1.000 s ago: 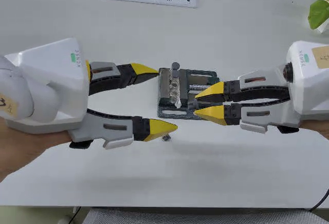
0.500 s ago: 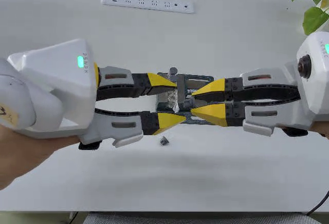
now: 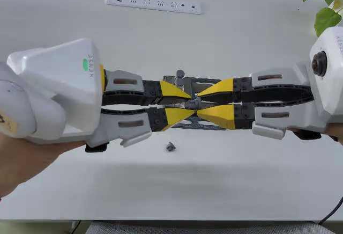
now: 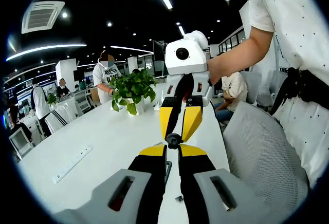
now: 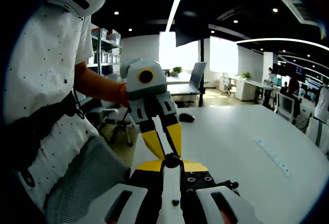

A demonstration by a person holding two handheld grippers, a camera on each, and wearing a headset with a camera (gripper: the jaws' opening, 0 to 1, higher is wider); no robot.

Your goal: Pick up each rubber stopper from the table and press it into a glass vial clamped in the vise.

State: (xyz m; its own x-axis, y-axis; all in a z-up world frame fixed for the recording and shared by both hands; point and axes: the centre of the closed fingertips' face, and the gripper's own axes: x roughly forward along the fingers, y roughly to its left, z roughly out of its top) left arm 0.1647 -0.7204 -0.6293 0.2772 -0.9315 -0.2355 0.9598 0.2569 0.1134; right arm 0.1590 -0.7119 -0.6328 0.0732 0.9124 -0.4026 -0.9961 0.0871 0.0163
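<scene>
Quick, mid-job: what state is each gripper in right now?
Left gripper: closed on the rubber stopper, pinched at its tips.
Right gripper: closed on the same rubber stopper from the opposite side.

Tiny dark print is running vertically beside the green sticker (image 3: 84, 63) on the left gripper (image 3: 187, 103) housing — too small for reading. A tan label (image 3: 4, 122) behind it is showing a handwritten mark, cut off.
</scene>
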